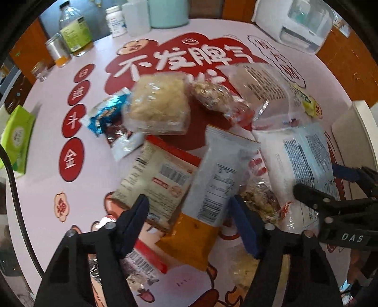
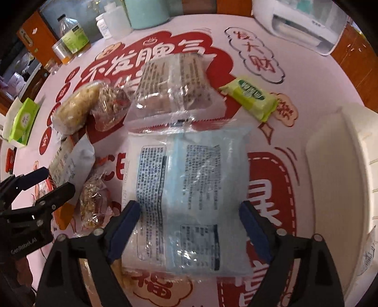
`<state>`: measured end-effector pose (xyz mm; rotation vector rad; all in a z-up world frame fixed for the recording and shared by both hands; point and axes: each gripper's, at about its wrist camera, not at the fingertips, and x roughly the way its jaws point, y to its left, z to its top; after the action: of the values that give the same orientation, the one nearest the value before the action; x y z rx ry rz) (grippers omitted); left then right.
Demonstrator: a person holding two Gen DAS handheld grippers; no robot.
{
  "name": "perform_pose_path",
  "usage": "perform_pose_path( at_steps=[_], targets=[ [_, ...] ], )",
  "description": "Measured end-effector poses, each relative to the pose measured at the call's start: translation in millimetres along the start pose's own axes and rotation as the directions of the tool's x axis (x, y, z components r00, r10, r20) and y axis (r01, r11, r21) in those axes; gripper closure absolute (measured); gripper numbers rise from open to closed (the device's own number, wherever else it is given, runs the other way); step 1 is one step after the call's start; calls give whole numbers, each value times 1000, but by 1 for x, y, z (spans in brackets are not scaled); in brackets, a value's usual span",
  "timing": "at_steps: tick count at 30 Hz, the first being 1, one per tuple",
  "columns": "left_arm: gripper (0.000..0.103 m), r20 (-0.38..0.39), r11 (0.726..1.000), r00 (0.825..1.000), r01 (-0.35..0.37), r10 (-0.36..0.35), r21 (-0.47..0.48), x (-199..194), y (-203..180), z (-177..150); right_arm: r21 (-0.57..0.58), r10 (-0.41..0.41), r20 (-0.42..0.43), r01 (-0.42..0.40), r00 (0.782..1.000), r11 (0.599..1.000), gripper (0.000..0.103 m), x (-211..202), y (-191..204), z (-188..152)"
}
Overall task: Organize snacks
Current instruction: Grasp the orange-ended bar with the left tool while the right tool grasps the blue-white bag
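Observation:
A heap of snack packets lies on a pink table printed with red characters. My left gripper (image 1: pixel 191 222) is open, its fingers on either side of a grey and orange packet (image 1: pixel 212 189). My right gripper (image 2: pixel 189 226) is open, its fingers on either side of a large pale blue packet (image 2: pixel 189 196); it also shows in the left wrist view (image 1: pixel 304 160). A clear wrapped packet (image 2: pixel 174 87) lies beyond it. A beige noodle-like block (image 1: pixel 158 104), a nut bar (image 1: pixel 212 94) and a blue wrapper (image 1: pixel 106 115) lie further off.
A white bin (image 2: pixel 342 170) stands at the table's right edge. A green packet (image 2: pixel 250 96) lies near it. Bottles and jars (image 1: pixel 75 30) line the far edge, with a white appliance (image 1: pixel 297 21) at far right. A green tissue pack (image 1: pixel 16 137) lies left.

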<state>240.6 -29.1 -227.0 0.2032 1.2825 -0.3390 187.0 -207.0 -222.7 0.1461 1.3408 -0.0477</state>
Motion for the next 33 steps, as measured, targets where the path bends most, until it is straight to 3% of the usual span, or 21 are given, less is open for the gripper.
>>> perform_pose_path(
  at_steps=[2, 8, 11, 14, 21, 22, 23, 25, 28, 33],
  targets=[
    [44, -13, 1000, 1000, 6, -6, 8, 4, -5, 0, -4, 1, -6, -1, 1000, 1000, 2, 5, 1, 0],
    [47, -24, 999, 999, -38, 39, 27, 5, -17, 1, 23, 23, -30, -22, 999, 999, 0, 16, -4, -2],
    [57, -72, 1000, 997, 15, -13, 19, 7, -24, 0, 18, 23, -17, -23, 1000, 1000, 0, 15, -3, -4],
    [56, -80, 1000, 996, 31, -31, -4, 7, -28, -4, 3, 15, 2, -15, 1000, 1000, 8, 12, -1, -2],
    [51, -81, 993, 993, 81, -89, -90, 9, -15, 0, 6, 17, 1, -17, 1000, 1000, 12, 8, -3, -2],
    [53, -78, 993, 993, 80, -87, -88, 9, -16, 0, 7, 18, 1, -18, 1000, 1000, 13, 7, -6, -5],
    [63, -75, 993, 993, 84, -91, -87, 9, -17, 0, 7, 18, 2, -18, 1000, 1000, 14, 5, -7, -8],
    [64, -76, 988, 989, 118, -126, -103, 9, -15, -1, 9, 24, 8, -24, 1000, 1000, 17, 0, -10, -11],
    [66, -76, 987, 990, 108, -118, -118, 4, -13, -9, 22, 38, 36, -39, 999, 999, 31, -16, -17, -19],
    [67, -1, 994, 997, 77, -77, -75, -36, -15, -21, 22, 14, 49, -15, 999, 1000, 33, -34, -20, -33]
  ],
)
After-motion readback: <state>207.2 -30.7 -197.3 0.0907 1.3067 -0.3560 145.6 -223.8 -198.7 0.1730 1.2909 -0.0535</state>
